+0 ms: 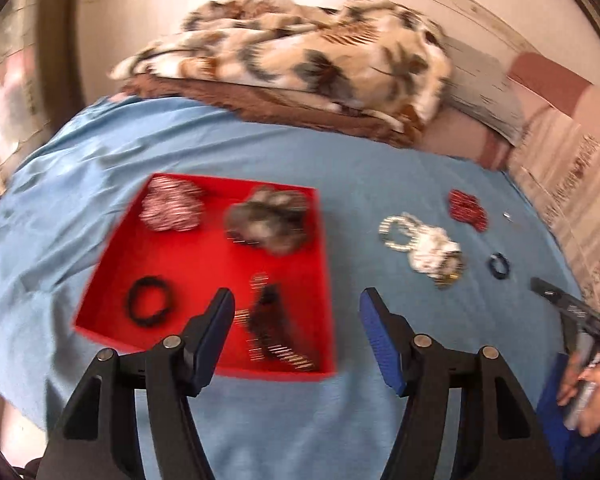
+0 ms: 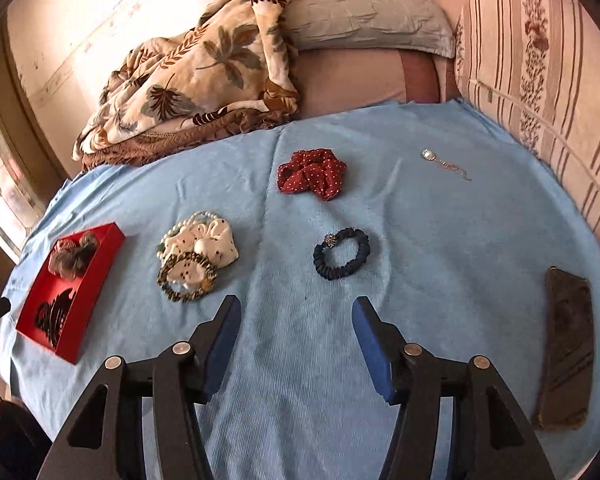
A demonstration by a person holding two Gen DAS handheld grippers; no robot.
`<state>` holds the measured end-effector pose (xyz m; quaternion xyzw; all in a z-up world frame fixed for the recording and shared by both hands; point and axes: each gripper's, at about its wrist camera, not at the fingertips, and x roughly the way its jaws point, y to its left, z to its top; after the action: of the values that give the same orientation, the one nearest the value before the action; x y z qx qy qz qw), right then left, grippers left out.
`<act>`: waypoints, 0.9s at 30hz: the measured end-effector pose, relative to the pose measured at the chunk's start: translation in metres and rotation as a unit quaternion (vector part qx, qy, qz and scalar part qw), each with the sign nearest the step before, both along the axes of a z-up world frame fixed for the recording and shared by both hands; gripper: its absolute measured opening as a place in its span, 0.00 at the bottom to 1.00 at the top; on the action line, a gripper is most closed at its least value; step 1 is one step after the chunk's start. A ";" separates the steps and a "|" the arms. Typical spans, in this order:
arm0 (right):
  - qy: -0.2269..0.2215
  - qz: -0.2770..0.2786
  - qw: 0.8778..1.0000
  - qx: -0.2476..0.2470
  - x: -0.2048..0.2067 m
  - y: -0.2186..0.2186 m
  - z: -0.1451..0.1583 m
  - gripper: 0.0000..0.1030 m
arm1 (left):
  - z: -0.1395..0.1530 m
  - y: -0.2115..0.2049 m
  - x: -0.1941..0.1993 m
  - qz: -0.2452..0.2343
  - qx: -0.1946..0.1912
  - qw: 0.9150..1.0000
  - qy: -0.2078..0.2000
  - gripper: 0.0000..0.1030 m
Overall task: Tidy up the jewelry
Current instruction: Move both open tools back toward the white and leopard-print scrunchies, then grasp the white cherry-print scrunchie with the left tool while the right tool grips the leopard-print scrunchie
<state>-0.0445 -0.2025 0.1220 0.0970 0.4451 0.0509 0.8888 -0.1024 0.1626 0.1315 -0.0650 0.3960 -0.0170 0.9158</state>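
Fingers of both grippers stand spread with nothing between them: the left gripper (image 1: 297, 312) hangs over the near edge of the red tray (image 1: 148, 340), and the right gripper (image 2: 296, 320) hangs over bare blue cloth (image 2: 440, 280).

Loose pieces are the work in hand. Nearest the right gripper is the dark blue scrunchie (image 2: 342, 254), at about twelve o'clock from its tips and slightly right. At ten o'clock lies the white scrunchie (image 2: 204, 246) heaped with a pearl bracelet (image 2: 180, 226) and a green-gold band (image 2: 186, 280). The red dotted scrunchie (image 2: 312, 172) sits farther off at twelve, and a small silver pendant on its chain (image 2: 446, 164) at one o'clock.

I judge the blue scrunchie the best next pick: it lies alone, so a pinch across one side of its ring should lift it cleanly. The heap is riskier, since one piece may drag its neighbours. The tray already holds four items, so each drop wants an open patch.

From the left wrist, the tray's inside reads plainly though blurred: a striped scrunchie (image 1: 170, 208), a grey fluffy one (image 1: 272, 216), a black hair tie (image 1: 150, 306) and a dark comb-like clip (image 1: 276, 332). Only the right wrist shows the chain clearly, plus a dark flat object (image 2: 566, 352) at three o'clock.
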 end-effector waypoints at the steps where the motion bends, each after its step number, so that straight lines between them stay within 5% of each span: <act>1: 0.003 0.007 1.000 0.005 0.005 0.004 -0.004 0.61 | 0.000 -0.008 0.005 -0.005 -0.001 1.000 0.005 0.62; 12: 0.027 0.123 0.991 0.049 0.059 0.064 -0.043 0.60 | -0.017 -0.089 0.092 -0.045 -0.048 0.996 0.058 0.62; 15: 0.040 0.137 0.989 0.039 0.072 0.076 -0.057 0.46 | -0.030 -0.098 0.116 -0.041 -0.070 0.993 0.080 0.62; 19: 0.062 0.137 0.986 0.066 0.082 0.080 -0.068 0.08 | -0.051 -0.112 0.145 -0.040 -0.084 0.990 0.109 0.62; 27: 0.084 0.113 0.988 0.067 0.067 0.056 -0.055 0.07 | -0.085 -0.150 0.181 -0.071 -0.067 0.985 0.146 0.62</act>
<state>0.0220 -0.1466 0.0666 0.1088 0.5222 0.1724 0.8281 0.0783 0.0131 0.0463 -0.0992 0.5267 -0.0990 0.8384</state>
